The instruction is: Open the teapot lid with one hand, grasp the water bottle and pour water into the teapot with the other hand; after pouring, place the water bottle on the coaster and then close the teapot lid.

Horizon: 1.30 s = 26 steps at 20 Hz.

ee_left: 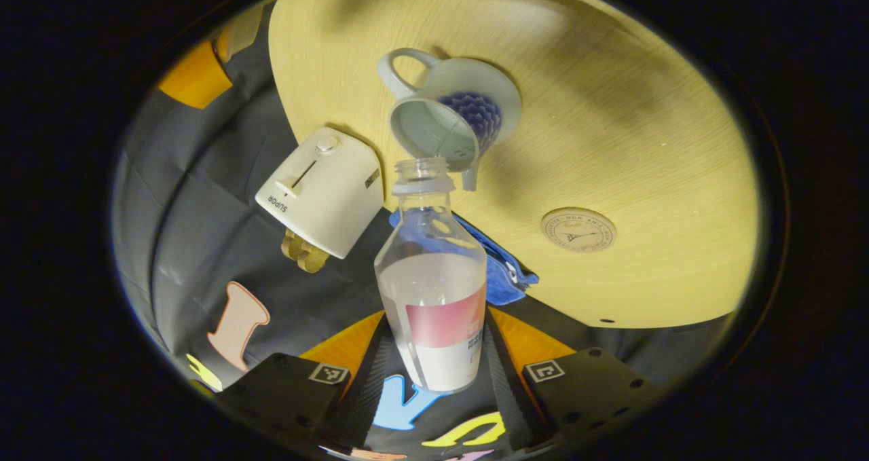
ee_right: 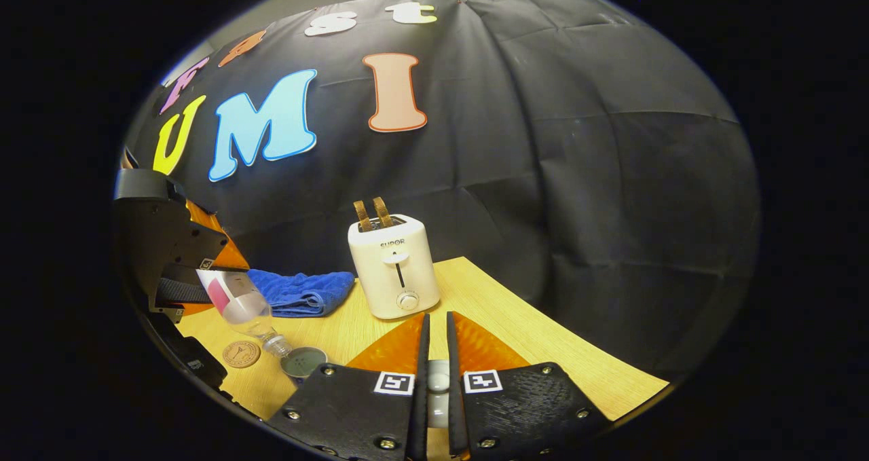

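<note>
A pale wooden tabletop (ee_left: pixel 645 128) stands before the booth's black cloth wall, carrying a white toaster (ee_right: pixel 394 267) and a folded blue towel (ee_right: pixel 302 292). The open teapot (ee_left: pixel 451 115) sits just beyond the water bottle (ee_left: pixel 434 278), which the left tool (ee_left: pixel 434 379) pinches near its base — long axis tipped, uncapped mouth aimed at the pot's rim, water not yet at the neck. The right tool (ee_right: pixel 438 379) is pressed nearly together on a small pale piece (probably the lid's knob). The coaster (ee_left: pixel 578 230) lies apart, beside the teapot.

black claw (ee_right: pixel 434 352) bodies, square coded markers, silver screws
</note>
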Tool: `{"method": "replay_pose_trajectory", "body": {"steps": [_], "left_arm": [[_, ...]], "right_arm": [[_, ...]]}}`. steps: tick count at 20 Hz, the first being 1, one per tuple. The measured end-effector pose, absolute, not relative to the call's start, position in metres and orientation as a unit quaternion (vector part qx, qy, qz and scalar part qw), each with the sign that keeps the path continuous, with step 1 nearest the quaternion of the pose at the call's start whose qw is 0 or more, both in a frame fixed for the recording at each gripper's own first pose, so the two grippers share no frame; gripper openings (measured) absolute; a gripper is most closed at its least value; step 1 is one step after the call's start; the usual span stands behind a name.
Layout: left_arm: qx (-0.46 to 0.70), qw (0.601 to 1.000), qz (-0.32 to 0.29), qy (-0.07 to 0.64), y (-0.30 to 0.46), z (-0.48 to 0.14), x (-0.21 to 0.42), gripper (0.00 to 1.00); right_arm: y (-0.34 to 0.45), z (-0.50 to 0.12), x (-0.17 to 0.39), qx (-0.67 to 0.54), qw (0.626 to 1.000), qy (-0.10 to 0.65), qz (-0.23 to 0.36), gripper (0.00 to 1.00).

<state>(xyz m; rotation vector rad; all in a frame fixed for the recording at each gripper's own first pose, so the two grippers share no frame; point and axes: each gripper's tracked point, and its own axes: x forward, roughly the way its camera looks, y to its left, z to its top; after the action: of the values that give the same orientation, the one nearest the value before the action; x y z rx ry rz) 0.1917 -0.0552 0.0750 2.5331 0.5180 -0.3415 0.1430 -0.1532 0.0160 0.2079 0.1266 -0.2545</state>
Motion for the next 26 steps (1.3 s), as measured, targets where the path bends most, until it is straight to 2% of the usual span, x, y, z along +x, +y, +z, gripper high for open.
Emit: {"method": "replay_pose_trajectory", "body": {"steps": [7, 14, 26], "left_arm": [[0.91, 0.337, -0.143, 0.195, -0.048, 0.069, 0.182, 0.82], [0.831, 0.488, -0.158, 0.213, -0.012, 0.052, 0.164, 0.83], [0.708, 0.652, -0.15, 0.228, 0.044, 0.021, 0.166, 0.82]], "right_arm": [[-0.154, 0.016, 0.144, 0.101, 0.984, 0.063, -0.129, 0.12], [-0.148, 0.02, 0.143, 0.112, 0.985, 0.057, -0.118, 0.12], [-0.148, 0.02, 0.144, 0.098, 0.986, 0.057, -0.121, 0.12]]}}
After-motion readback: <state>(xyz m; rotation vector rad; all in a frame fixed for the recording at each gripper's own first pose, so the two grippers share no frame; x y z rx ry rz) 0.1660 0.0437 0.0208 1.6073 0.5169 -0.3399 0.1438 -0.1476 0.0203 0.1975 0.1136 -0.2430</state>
